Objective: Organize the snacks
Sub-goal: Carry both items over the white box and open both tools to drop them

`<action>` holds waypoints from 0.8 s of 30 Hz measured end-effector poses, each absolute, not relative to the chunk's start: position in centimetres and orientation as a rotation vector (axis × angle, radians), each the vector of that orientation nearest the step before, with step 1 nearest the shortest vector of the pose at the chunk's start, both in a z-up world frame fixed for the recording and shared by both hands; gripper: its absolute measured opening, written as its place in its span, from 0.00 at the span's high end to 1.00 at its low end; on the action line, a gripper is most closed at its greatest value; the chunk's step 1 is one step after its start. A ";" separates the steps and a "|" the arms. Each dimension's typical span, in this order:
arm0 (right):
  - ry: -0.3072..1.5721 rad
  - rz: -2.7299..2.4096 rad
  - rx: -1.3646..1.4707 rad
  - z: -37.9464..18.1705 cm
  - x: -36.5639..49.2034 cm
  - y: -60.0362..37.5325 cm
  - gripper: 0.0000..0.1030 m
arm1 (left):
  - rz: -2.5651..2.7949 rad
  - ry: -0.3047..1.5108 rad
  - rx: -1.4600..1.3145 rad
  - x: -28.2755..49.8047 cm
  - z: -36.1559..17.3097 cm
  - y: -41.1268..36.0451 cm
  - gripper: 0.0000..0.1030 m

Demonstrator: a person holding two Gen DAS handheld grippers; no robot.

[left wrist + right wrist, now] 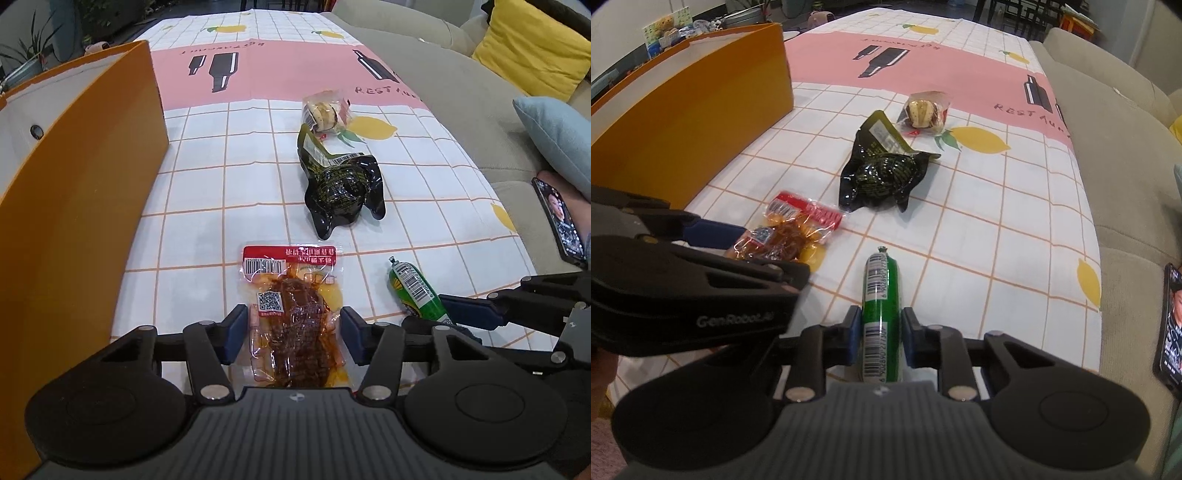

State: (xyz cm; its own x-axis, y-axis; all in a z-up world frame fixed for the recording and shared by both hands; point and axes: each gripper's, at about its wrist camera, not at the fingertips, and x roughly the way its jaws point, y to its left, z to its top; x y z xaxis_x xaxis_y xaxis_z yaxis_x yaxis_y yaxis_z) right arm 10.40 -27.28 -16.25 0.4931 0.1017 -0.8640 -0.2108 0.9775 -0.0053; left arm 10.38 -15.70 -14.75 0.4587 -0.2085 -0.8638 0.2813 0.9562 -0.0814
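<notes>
Checked tabletop (229, 177) cloth; orange box (74, 206) at left, contents hidden. My left claw (293, 338) straddles the red-topped meat packet (291, 310), contact uncertain. My right claw (878, 338) is clenched on the green sausage (881, 295), lying near me.

A clear red-topped meat pouch (291, 314) lies flat on the counter (221, 184), a green sausage stick (881, 314) just beside it. Farther off lie a crumpled black packet (341, 184) and a wrapped pastry (325, 112), close together
</notes>
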 end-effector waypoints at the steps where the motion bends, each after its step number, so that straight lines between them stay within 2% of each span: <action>1: 1.041 0.187 -0.109 -16.2 10.4 -27.4 0.81 | -0.304 1.054 0.072 10.4 -14.7 -15.6 0.42; 12: 1.051 0.182 -0.016 -15.7 10.6 -28.2 0.82 | -0.311 1.009 0.020 10.2 -12.5 -14.7 0.42; 24: 0.935 0.187 0.038 -11.5 10.1 -28.2 0.81 | -0.311 0.900 0.005 9.7 -6.8 -13.3 0.42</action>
State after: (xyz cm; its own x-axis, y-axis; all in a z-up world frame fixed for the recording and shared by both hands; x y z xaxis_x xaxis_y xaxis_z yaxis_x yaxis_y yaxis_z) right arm 10.11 -28.18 -11.54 0.5787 0.1764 -0.7962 -0.1432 0.9831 0.1138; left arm 9.66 -13.29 -6.80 0.5802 -0.2639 -0.7705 0.2681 0.9552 -0.1253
